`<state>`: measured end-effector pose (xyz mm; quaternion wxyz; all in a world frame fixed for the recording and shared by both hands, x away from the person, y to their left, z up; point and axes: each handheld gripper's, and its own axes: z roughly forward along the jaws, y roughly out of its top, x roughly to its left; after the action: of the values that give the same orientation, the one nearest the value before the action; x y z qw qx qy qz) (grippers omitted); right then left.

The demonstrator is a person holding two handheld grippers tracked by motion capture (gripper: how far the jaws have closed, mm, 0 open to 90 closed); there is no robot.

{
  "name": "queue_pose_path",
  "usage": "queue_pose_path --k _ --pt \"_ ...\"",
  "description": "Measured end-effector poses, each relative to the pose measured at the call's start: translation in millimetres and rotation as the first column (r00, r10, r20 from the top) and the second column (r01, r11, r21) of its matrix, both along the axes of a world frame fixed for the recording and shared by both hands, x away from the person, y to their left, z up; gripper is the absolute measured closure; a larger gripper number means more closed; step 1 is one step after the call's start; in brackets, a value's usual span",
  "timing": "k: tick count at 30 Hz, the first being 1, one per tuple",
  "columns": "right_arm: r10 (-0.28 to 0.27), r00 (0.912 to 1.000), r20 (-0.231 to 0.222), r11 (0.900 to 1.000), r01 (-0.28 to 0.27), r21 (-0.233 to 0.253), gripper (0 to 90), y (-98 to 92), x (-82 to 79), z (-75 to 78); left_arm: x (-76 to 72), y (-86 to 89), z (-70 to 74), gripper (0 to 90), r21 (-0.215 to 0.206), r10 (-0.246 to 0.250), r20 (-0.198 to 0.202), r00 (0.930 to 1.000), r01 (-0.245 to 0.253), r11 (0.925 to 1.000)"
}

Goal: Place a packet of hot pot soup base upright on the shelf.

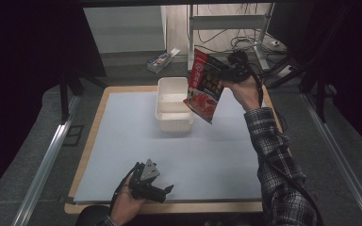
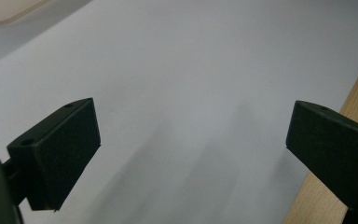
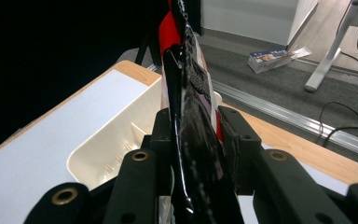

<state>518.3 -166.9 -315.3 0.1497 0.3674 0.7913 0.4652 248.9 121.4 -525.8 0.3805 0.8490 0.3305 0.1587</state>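
A red and black snack bag [image 1: 204, 85] hangs in the air beside and partly over the right rim of a cream plastic bin [image 1: 173, 104] at the back middle of the table. My right gripper [image 1: 230, 71] is shut on the bag's right edge. In the right gripper view the bag [image 3: 191, 116] runs edge-on between the two jaws, with the bin [image 3: 116, 144] below and to the left. My left gripper [image 1: 162, 190] lies low near the table's front edge, open, with nothing between its jaws; its own view shows bare sheet between them [image 2: 191, 154].
A pale grey sheet [image 1: 136, 155] covers a wooden table [image 1: 169, 207]. A small flat box [image 1: 161, 59] lies on the floor beyond the table, near white frame legs and cables. Metal rails run along both sides.
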Motion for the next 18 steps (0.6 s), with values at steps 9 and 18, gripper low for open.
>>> queue_pose_path --k 9,18 --pt "0.016 0.9999 -0.001 1.000 -0.016 0.014 68.6 21.8 7.1 -3.6 1.7 3.1 0.4 0.6 -0.038 0.005 -0.011 0.9999 -0.005 0.9992" --pt "0.036 0.9992 0.020 0.999 -0.036 0.006 68.5 50.1 12.3 -4.2 2.0 1.4 -1.1 0.5 -0.030 -0.006 -0.017 0.9998 0.005 0.9995"
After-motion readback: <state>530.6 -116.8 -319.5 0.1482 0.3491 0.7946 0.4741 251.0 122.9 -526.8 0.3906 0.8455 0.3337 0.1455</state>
